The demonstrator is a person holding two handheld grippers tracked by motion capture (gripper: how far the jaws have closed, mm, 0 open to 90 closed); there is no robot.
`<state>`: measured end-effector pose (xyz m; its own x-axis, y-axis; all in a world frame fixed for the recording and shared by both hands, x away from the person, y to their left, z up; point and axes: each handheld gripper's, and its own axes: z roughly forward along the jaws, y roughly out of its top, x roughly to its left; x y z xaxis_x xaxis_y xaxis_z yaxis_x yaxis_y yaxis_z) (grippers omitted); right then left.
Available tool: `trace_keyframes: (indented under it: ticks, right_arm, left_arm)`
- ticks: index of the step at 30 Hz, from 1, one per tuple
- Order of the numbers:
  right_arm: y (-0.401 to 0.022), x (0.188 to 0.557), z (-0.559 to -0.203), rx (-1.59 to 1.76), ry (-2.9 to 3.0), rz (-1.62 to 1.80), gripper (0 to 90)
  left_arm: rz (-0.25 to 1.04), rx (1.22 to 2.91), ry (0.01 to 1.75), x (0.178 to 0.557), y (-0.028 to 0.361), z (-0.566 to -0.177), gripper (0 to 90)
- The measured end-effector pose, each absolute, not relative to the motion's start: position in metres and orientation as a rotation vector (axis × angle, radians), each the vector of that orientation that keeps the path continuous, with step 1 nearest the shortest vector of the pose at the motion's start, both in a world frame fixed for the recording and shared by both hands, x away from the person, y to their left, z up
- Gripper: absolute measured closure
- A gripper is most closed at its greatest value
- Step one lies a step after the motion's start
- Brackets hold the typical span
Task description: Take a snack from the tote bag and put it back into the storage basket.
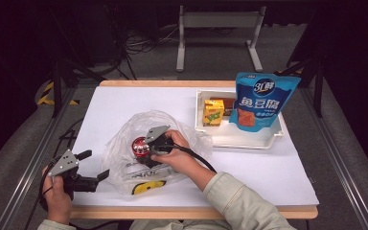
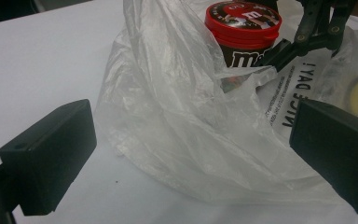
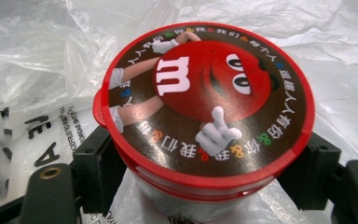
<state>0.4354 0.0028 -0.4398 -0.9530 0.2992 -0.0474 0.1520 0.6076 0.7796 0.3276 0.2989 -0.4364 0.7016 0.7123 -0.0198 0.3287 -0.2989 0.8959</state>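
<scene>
One red-lidded brown candy tub (image 3: 205, 116) sitting inside crumpled clear plastic bag (image 2: 177, 121) on white table (image 1: 124, 103). Right gripper (image 3: 205, 186) jaws clamping tub sides. Left gripper (image 2: 191, 158) jaws gaping beside bag. White tray (image 1: 239, 139) holding one yellow carton (image 1: 213, 113), one blue pouch (image 1: 262, 100).

"m" on candy tub lid (image 3: 205, 100) — "NICE DAY" on plastic bag (image 2: 177, 126)

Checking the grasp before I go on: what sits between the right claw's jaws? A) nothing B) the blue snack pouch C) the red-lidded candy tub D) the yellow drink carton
C: the right claw straddles the red-lidded candy tub inside the plastic bag.
</scene>
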Motion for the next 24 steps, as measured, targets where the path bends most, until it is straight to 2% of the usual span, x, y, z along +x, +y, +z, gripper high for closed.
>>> trace_keyframes:
  ticks: [24]
  right_arm:
    - [-0.002, 0.428, -0.409, 0.328, 2.692, 1.297, 25.8]
  left_arm:
    - [0.478, 1.892, 0.811, 0.328, 0.299, -0.436, 1.1]
